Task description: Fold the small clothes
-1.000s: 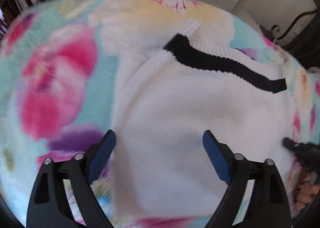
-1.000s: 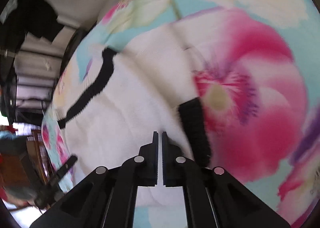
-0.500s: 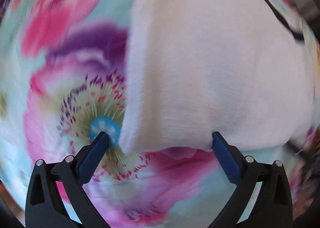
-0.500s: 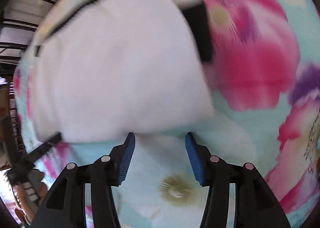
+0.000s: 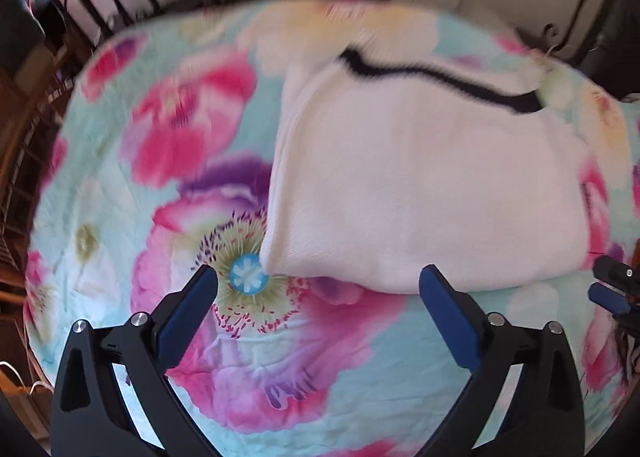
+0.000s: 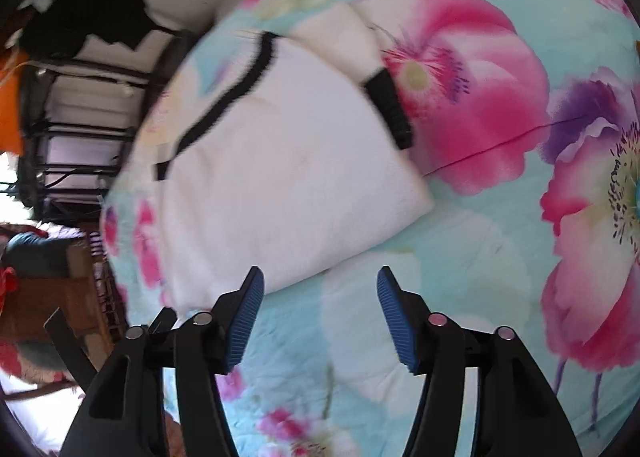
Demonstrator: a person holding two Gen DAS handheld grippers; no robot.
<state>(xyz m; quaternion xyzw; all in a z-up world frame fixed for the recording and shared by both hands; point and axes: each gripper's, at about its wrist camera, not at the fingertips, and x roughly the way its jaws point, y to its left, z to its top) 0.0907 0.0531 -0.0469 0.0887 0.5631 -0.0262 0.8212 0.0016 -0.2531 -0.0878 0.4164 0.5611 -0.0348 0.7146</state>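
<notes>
White knit sweater [image 5: 424,193] with black ribbed trim lies folded flat on the floral bedspread [image 5: 160,161]

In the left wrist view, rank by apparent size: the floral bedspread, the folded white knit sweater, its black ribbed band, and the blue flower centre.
1. Floral bedspread
2. Folded white knit sweater
3. Black ribbed band
4. Blue flower centre, smallest, though it lies nearer the camera than the band.
</notes>
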